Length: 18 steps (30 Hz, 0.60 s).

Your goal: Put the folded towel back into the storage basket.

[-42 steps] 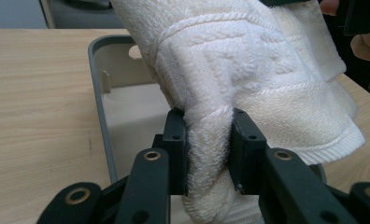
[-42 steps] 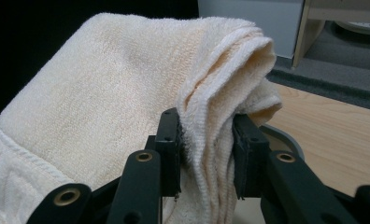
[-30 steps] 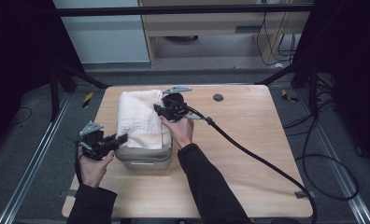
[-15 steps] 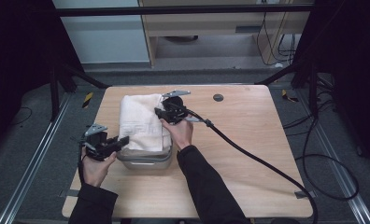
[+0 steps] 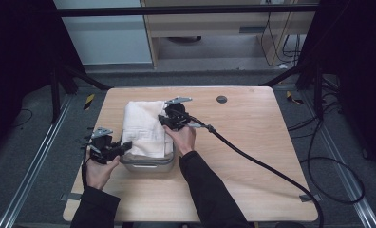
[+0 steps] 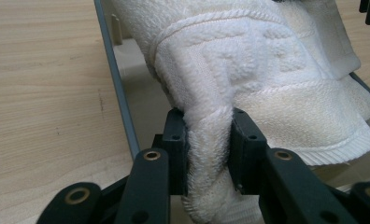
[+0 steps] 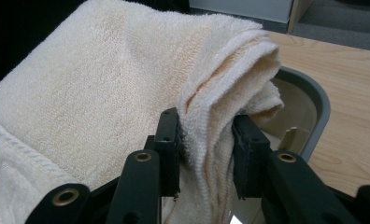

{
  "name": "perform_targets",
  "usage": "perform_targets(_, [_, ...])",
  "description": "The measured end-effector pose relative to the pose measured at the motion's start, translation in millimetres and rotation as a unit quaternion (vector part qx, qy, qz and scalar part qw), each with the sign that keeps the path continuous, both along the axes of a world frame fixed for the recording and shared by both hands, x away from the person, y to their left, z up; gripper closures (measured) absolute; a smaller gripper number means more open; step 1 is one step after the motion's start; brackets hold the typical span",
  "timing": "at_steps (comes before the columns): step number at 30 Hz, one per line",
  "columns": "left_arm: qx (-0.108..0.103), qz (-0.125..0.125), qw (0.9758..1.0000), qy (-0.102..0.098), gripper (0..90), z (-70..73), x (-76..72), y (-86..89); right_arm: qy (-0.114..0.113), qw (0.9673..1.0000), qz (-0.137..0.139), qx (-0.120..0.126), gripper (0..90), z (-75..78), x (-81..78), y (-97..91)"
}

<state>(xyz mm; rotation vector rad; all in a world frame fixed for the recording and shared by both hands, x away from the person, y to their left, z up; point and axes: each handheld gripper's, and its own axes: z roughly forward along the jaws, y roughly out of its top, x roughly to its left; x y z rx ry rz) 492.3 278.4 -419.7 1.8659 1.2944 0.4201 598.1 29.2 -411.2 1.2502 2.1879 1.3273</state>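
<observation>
Nearest to me, my left gripper (image 5: 114, 148) sat at the near left corner of the container (image 5: 148, 164), its jaws closed tight on a bunched fold of the white towel (image 5: 143, 127). In the left gripper view the towel (image 6: 248, 70) filled the gap between the two black jaws completely, the pile squeezed in between the pads, and the rest of the cloth rose away from the jaws and spread across the container's grey rim (image 6: 120, 93). The embossed band and the ribbed hem of the towel lay just beyond the jaws, to the right in that view. A little farther across the table (image 5: 262, 142), my right gripper (image 5: 167, 121) was on the towel's right side, toward its far end, and it too was clamped on cloth. In the right gripper view several layers of the towel's (image 7: 94, 84) folded edge ran down between the jaws, pinched from both sides, with the broad flat of the towel stretching away to the left. Past that fold I could see the container's rounded grey corner (image 7: 314, 102) and its pale inside, with bare wood beyond it. So the towel lay draped over the container's top, held at two edges, one by each gripper. The right gripper's black cable (image 5: 271, 166) trailed off over the tabletop toward the near right corner.
</observation>
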Motion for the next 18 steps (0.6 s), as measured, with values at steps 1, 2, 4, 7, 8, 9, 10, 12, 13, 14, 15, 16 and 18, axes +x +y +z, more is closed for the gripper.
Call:
perform_targets(1, [0.001, -0.001, 1.0, 0.002, 70.4, -0.6, 0.4, -0.2, 0.001, 1.0, -0.001, -0.001, 67.4, -1.4, 0.0, 0.0])
perform_targets(2, [0.002, -0.001, 1.0, 0.003, 70.4, -1.6, 0.9, -0.6, 0.001, 1.0, -0.001, 0.001, 67.4, -2.7, 0.0, -0.4])
perform_targets(4, [0.004, -0.002, 1.0, 0.005, 70.3, -3.2, 1.8, -1.6, 0.002, 1.0, -0.001, 0.0, 67.3, -5.3, 0.0, -2.0])
perform_targets(7, [0.01, -0.003, 0.9999, 0.01, 70.1, -5.5, 3.2, -2.5, 0.005, 1.0, -0.004, 0.001, 67.2, -9.2, -1.0, -3.7])
perform_targets(8, [0.011, -0.003, 0.9998, 0.013, 70.0, -6.5, 3.7, -2.7, 0.004, 1.0, -0.003, 0.0, 67.1, -10.1, -1.0, -4.2])
perform_targets(9, [0.012, -0.003, 0.9998, 0.014, 69.9, -7.2, 4.1, -2.8, 0.006, 1.0, -0.004, 0.001, 67.1, -11.4, -1.5, -4.6])
perform_targets(10, [0.013, -0.003, 0.9998, 0.015, 69.7, -8.1, 4.5, -2.9, 0.006, 1.0, -0.003, 0.0, 67.0, -12.1, -1.6, -4.9])
perform_targets(12, [0.017, -0.002, 0.9997, 0.019, 69.5, -9.9, 5.4, -3.3, 0.006, 1.0, -0.003, -0.003, 66.9, -13.8, -2.5, -4.7])
perform_targets(13, [0.018, -0.002, 0.9996, 0.02, 69.4, -10.8, 5.9, -3.6, 0.004, 1.0, -0.003, -0.003, 66.9, -14.8, -2.6, -4.9])
perform_targets(14, [0.02, -0.002, 0.9996, 0.02, 69.3, -11.3, 6.2, -3.7, 0.006, 1.0, -0.004, -0.005, 66.8, -15.5, -3.0, -4.8])
perform_targets(15, [0.02, -0.001, 0.9996, 0.019, 69.2, -11.3, 6.1, -3.7, 0.006, 1.0, -0.003, -0.007, 66.7, -16.4, -3.2, -5.0])
perform_targets(16, [0.021, -0.002, 0.9996, 0.02, 69.0, -11.3, 6.2, -3.7, 0.005, 1.0, -0.003, -0.005, 66.4, -17.6, -3.5, -5.1])
perform_targets(18, [0.023, -0.001, 0.9995, 0.023, 67.9, -11.4, 6.7, -3.8, 0.006, 1.0, -0.004, -0.005, 66.2, -18.9, -4.1, -5.8])
